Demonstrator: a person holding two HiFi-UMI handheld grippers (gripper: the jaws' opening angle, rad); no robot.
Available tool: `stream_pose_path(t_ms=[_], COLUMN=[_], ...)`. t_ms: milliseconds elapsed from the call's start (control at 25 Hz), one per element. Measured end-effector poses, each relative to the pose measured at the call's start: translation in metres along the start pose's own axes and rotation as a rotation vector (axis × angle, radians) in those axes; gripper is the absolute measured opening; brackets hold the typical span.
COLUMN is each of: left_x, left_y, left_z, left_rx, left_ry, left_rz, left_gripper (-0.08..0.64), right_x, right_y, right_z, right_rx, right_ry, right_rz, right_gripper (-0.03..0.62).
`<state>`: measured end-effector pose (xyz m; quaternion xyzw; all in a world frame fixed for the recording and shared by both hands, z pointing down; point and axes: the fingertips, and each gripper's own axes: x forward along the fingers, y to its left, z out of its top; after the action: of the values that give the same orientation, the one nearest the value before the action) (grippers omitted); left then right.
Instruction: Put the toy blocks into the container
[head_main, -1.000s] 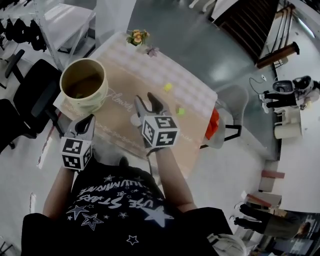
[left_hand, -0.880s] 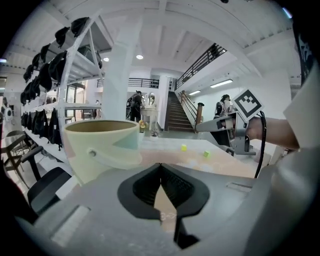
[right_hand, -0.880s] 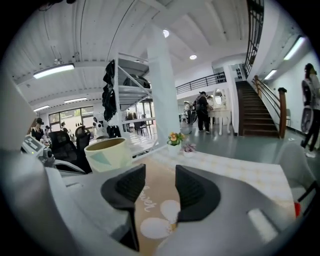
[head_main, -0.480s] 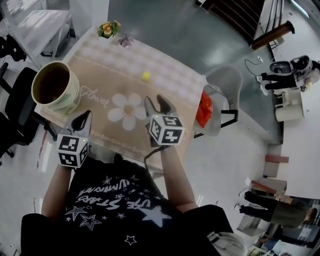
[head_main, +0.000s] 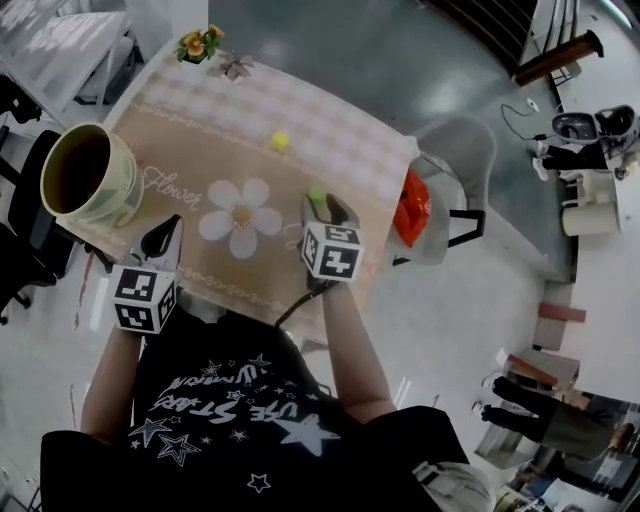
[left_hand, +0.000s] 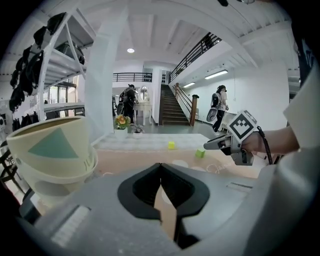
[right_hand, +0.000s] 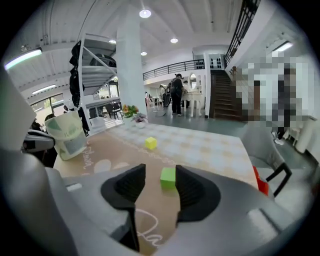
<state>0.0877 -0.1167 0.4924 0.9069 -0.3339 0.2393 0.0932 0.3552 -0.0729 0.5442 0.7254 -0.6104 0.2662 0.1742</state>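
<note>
My right claw (right_hand: 158, 171), jaws apart, straddles the green block (right_hand: 168, 178), which sits close to the right-hand jaw; closing off-centre could skid or twist it free. Ahead lies the yellow block (right_hand: 150, 143), far left the container (right_hand: 65, 135); my left claw (left_hand: 160, 167) is pinched together, empty. Block-to-jaw contact is unclear.
</note>
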Motion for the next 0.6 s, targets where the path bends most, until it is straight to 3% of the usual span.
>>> stream_pose_path(t_ms=[600], left_x=[0.013], left_y=[-0.003], left_z=[-0.008], left_rx=[-0.035], left_ry=[0.047], left_rz=[0.006], left_gripper=[0.01], right_x=[0.043], right_y=[-0.015], right_z=[-0.03], right_rx=[-0.036], right_ry=[0.138], right_rz=[-0.053], right_gripper=[0.192])
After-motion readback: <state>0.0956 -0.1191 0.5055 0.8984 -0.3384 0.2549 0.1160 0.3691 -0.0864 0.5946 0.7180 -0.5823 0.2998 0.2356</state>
